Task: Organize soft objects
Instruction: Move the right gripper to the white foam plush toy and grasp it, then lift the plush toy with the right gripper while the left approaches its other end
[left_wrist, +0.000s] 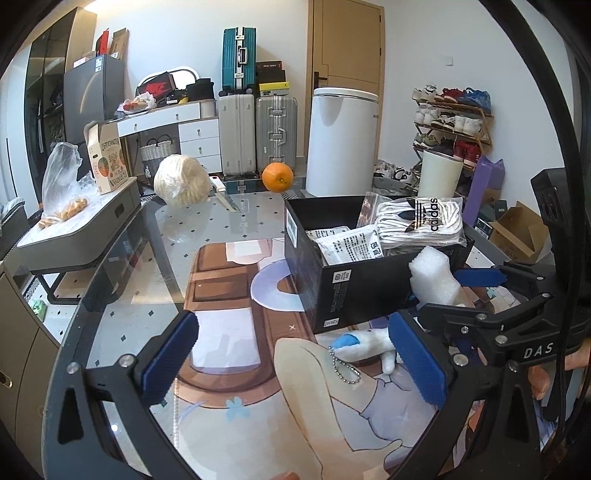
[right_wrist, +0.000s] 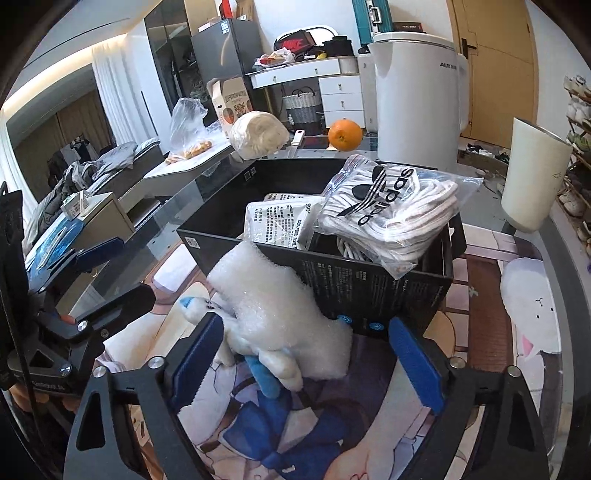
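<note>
My right gripper (right_wrist: 303, 354) tilts steeply down, jaws wide around the white foam sheet (right_wrist: 280, 317) and plush toy (right_wrist: 266, 373), pads not pressing. Both lie on the printed mat (right_wrist: 480, 295) against the black box's (right_wrist: 369, 291) near wall. My left gripper (left_wrist: 295, 365) hangs spread and empty.

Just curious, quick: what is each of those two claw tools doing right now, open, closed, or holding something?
Left gripper: open, holding nothing.
Right gripper: open around the white foam piece, not squeezing it.

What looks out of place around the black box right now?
The clear adidas bag of white laces sticks up over the black cardboard box's rim, and white foam wrap leans outside against its front wall.
</note>
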